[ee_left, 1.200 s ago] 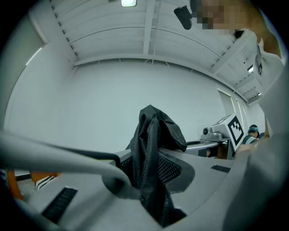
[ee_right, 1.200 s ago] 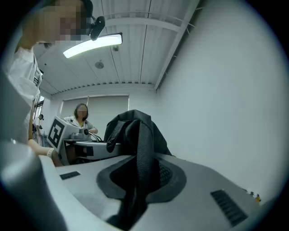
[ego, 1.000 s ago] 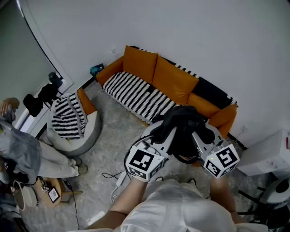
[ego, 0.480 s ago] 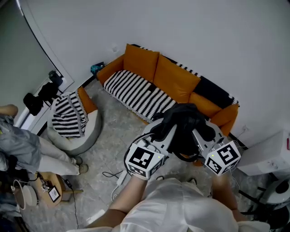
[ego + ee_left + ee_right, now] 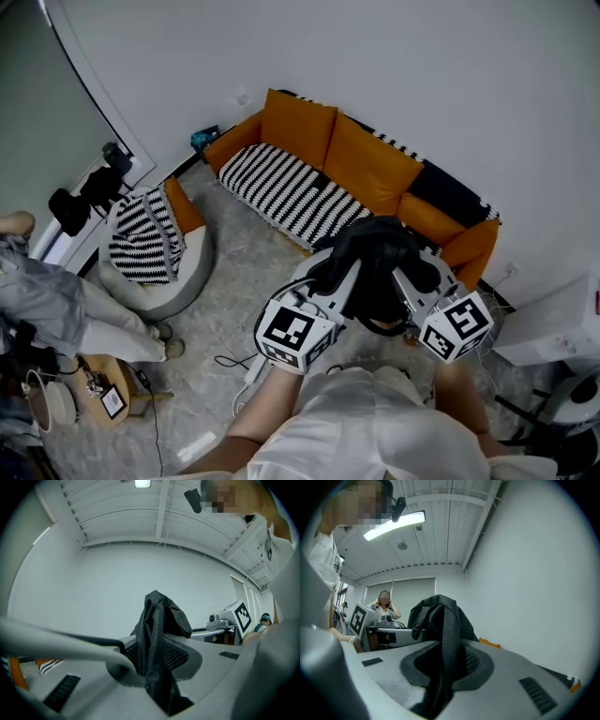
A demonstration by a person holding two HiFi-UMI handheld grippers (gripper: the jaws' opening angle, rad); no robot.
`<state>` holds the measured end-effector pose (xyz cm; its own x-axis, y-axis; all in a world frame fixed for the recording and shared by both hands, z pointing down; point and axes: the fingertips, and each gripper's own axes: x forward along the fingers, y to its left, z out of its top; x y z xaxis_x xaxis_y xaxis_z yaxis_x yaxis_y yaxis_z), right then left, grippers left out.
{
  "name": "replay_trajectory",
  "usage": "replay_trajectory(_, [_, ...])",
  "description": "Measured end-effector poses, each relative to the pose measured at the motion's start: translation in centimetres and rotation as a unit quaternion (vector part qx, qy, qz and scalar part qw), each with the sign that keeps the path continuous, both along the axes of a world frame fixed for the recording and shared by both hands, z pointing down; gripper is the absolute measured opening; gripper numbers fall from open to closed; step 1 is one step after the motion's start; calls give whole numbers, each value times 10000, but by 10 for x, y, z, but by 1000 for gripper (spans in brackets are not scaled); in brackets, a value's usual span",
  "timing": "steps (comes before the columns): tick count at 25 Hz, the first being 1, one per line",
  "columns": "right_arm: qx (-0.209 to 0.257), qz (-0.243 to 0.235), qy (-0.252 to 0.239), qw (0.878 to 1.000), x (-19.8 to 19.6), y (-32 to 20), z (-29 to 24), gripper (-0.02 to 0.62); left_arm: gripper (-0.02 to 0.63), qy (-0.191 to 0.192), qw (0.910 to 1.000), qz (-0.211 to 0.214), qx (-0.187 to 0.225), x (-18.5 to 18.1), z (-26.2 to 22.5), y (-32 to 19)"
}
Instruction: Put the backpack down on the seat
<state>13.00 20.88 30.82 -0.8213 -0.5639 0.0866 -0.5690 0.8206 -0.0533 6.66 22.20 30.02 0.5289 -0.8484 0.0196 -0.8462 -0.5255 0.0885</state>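
Note:
A black backpack [image 5: 377,255] hangs in the air between both grippers, in front of the orange sofa's right end. My left gripper [image 5: 343,270] is shut on a fold of its black mesh fabric [image 5: 157,634]. My right gripper [image 5: 403,274] clamps a black webbing strap [image 5: 446,639] that runs up out of the jaws; those jaws are opening a little, with the strap still between them. The sofa's striped seat [image 5: 281,192] lies beyond and to the left of the bag. The bag's lower part is hidden behind the grippers.
A round pouf chair [image 5: 183,281] with a striped cushion stands at the left. A person [image 5: 47,309] sits at the far left edge. Cables [image 5: 239,367] trail over the floor by my feet. A white appliance [image 5: 553,328] stands at the right by the wall.
Both grippers keep their hold on the backpack and have shifted only slightly. The person at the left has drawn back a little.

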Motion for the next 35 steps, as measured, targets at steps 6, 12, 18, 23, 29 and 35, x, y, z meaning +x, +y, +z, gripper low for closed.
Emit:
replay_trajectory(6, [-160, -140, 36, 9998, -26, -4, 8, 71, 95, 32, 9999, -130, -80, -25, 7, -4])
replay_trajectory(12, [-295, -364, 125, 9988, -53, -46, 21, 71, 95, 171, 9988, -353, -297, -51, 21, -41])
replay_trajectory(18, [-397, -664, -35, 9970, -78, -110, 26, 71, 95, 104, 9976, -571, -384, -75, 23, -101])
replay_trajectory(23, [-386, -844, -163, 9956, -87, -155, 21, 71, 95, -38, 9968, -735, -308, -84, 19, -145])
replay_trajectory(29, [-127, -1081, -128, 9940, -92, -234, 11, 71, 95, 95, 9962, -851, -146, -87, 10, -220])
replay_trajectory(35, [-141, -1102, -81, 9938, -102, -276, 15, 71, 95, 132, 9954, -933, -147, -97, 13, -263])
